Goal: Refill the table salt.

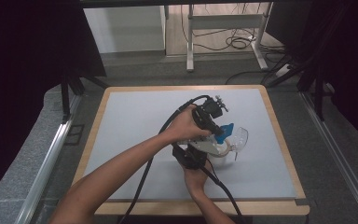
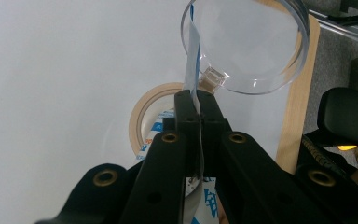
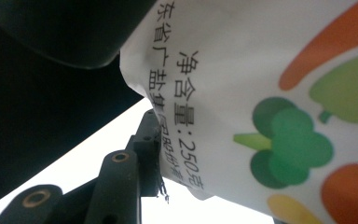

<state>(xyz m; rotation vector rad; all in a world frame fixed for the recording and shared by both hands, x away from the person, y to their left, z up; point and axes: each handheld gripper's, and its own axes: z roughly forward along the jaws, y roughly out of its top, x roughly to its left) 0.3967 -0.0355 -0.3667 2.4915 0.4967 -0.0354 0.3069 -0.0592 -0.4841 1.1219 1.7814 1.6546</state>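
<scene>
— While the packet (image 3: 279, 93) is held above the worktop (image 1: 135, 130), how are the fingers set?
— On the left gripper (image 2: 196, 100) the fingers are pressed together on the packet's thin edge. The right gripper (image 3: 151, 140) is clamped on the packet's torn corner, beside the printed vegetables.

— Where is the packet kept?
— It is held over a roll of tape (image 2: 142, 116), next to a clear bowl (image 2: 247, 44) that appears tilted.

— How much is judged done?
— The packet has been lifted and gripped from both sides, and a corner looks frayed. The bowl is seen empty, so pouring is probably left. Whether the packet is fully opened cannot be told.
</scene>
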